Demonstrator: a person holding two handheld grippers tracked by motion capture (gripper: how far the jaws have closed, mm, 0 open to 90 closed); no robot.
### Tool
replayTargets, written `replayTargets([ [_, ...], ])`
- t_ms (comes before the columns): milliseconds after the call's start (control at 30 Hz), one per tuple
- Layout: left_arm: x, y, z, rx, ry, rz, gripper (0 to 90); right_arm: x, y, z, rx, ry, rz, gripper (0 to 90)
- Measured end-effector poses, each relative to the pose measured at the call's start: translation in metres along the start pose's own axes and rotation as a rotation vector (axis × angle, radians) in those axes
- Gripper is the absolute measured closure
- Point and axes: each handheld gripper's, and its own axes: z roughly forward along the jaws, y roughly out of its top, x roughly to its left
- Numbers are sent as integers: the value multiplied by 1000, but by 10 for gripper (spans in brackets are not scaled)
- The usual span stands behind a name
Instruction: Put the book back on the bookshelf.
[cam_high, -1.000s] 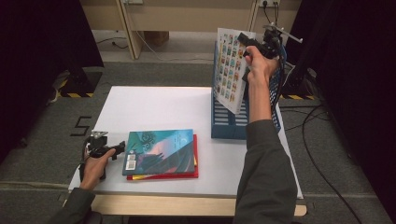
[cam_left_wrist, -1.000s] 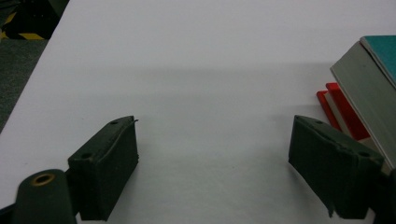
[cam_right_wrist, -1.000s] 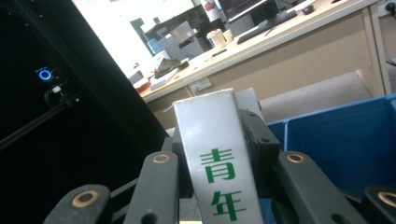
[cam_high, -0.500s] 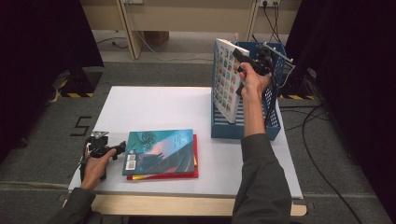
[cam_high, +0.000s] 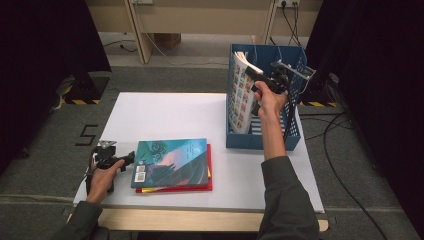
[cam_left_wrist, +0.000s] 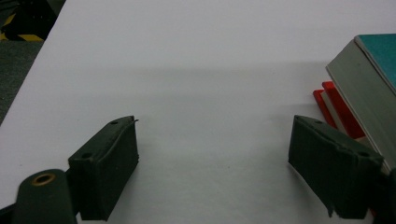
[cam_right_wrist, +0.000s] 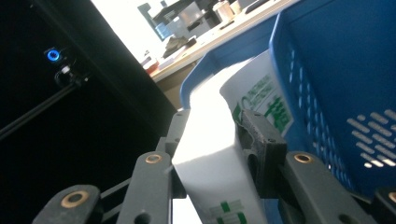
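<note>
The right gripper (cam_high: 252, 75), jaws just easing apart around the book (cam_high: 239, 92) standing in the blue basket (cam_high: 262, 140) below it, needs full release next, while the left gripper (cam_high: 131, 157) rests wide open and empty beside the stacked books (cam_high: 172, 162)

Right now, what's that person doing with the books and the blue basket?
A person is putting books away. The right claw has a thin picture book between its jaws, standing upright in the blue basket at the table's far right corner; the jaws have just been opening, though the book is still between them. The left claw rests open on the table beside a stack of two more books, teal book on top of red book.
</note>
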Motion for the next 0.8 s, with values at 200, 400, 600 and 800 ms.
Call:
replayTargets([
  [200, 0, 0, 0, 1, 2, 3, 151, -3, -10, -21, 32, 5, -34, 626],
  [400, -1, 0, 1, 1, 2, 4, 149, -11, -18, -46, 53, 24, -58, 571],
  [600, -1, 0, 1, 1, 2, 4, 149, -9, -30, -61, 99, 40, -129, 545],
  [800, -1, 0, 1, 3, 3, 2, 147, -14, -45, -66, 127, 56, -123, 539],
])
